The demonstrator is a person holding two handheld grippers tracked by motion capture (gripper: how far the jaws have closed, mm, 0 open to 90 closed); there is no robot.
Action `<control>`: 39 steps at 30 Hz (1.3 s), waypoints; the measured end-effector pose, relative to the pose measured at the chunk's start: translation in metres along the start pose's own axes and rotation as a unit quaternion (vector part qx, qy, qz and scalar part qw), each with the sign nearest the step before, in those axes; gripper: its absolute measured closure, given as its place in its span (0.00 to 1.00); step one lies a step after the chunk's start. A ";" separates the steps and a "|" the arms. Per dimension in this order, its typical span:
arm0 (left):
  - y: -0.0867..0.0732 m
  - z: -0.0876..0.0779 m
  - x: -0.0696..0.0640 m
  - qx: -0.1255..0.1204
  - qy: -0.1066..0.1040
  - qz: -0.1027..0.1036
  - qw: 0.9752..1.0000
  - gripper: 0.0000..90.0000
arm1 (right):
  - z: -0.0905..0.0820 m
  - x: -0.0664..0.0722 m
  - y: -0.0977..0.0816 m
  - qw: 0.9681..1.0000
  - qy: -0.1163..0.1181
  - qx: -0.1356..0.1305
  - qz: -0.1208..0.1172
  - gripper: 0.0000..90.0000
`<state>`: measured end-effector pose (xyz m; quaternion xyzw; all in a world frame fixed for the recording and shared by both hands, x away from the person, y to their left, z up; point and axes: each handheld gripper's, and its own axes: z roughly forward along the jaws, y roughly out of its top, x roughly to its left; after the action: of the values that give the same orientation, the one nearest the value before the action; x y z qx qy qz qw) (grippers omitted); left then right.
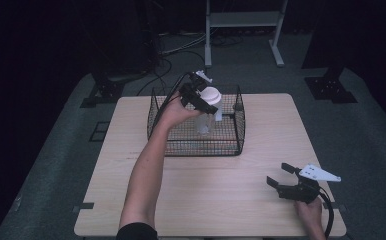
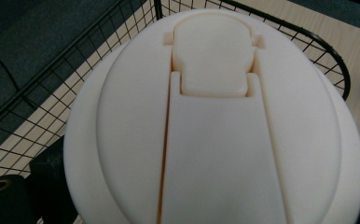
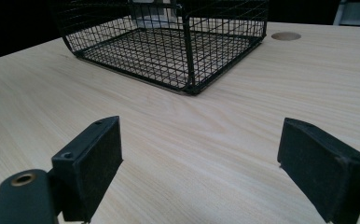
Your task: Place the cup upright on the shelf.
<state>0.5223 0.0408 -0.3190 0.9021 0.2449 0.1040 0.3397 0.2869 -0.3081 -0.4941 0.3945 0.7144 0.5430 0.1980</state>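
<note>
One cup with a cream lid stands in the wire basket, between the left fingers, which seem clamped on its top. Next comes lifting it straight up. The right fingers rest apart over the counter.

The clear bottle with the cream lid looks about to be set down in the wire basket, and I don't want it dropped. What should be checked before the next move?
1. Left gripper on the clear bottle with the cream flip-top lid: ok, jaws sit at the lid.
2. Firmness of that grip: cannot tell.
3. Bottle over the black wire basket: ok.
4. Bottle upright: ok, roughly.
5. Bottle base resting on the basket floor: cannot tell.
6. Right gripper out of the way: ok, open above the light wooden table, away from the basket.
</note>
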 end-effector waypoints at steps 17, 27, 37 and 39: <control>-0.014 0.028 0.006 0.009 -0.002 -0.022 1.000 0.06 | 0.000 0.000 0.000 1.000 -0.002 -0.002 0.001 0.14; -0.020 0.035 0.007 0.007 -0.006 -0.023 1.000 0.06 | 0.000 0.000 0.000 1.000 -0.002 -0.004 -0.001 0.14; -0.024 0.033 0.004 0.005 -0.005 -0.008 1.000 0.06 | 0.000 0.000 0.000 1.000 -0.001 0.002 -0.005 0.14; -0.025 0.032 0.004 0.003 -0.006 -0.008 1.000 0.06 | 0.001 0.000 0.000 1.000 -0.001 0.002 -0.008 0.14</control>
<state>0.5276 0.0412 -0.3595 0.9020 0.2501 0.0954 0.3387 0.2872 -0.3073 -0.4944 0.3896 0.7186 0.5396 0.2018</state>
